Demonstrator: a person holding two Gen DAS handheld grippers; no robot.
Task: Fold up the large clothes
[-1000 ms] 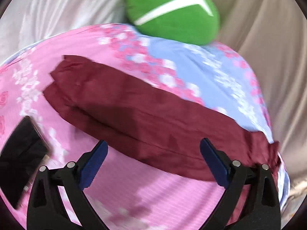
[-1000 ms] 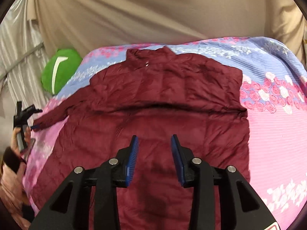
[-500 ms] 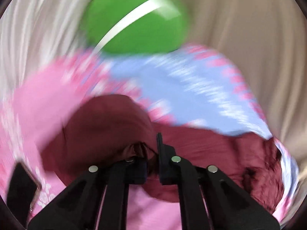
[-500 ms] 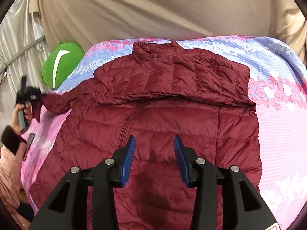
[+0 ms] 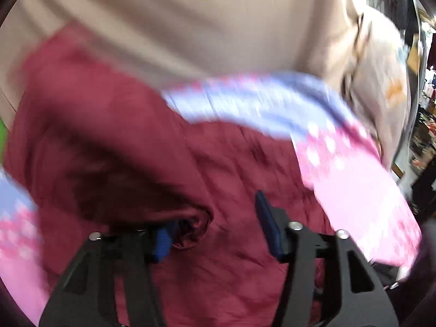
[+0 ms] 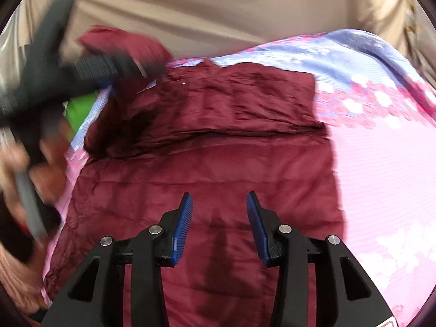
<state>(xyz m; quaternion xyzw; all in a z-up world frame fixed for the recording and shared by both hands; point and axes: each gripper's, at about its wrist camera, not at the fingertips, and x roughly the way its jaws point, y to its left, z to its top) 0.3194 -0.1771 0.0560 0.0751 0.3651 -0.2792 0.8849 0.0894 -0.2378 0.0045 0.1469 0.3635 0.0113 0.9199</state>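
Note:
A dark red puffer jacket [image 6: 212,147] lies spread on a pink and blue floral bedspread [image 6: 381,150], its top part folded down. In the right wrist view my left gripper [image 6: 130,66] is a blurred shape at the upper left, with the jacket's sleeve [image 6: 122,46] lifted at it. In the left wrist view my left gripper [image 5: 215,218] hangs over the jacket [image 5: 259,163]. Its jaws are opening, and the sleeve cuff [image 5: 190,226] rests against the left pad only. My right gripper [image 6: 219,200] hovers open over the jacket's lower half with nothing between its fingers.
A green cushion [image 6: 79,109] peeks out at the bed's far left corner. A beige curtain [image 6: 218,8] hangs behind the bed. The person's hand [image 6: 16,163] on the left gripper's handle is at the left edge. Shelves [image 5: 419,136] show at the far right.
My left gripper shut on the sleeve cuff, swept it fast from the bed's left side across over the jacket, and its jaws have come apart. The right gripper has hardly moved.

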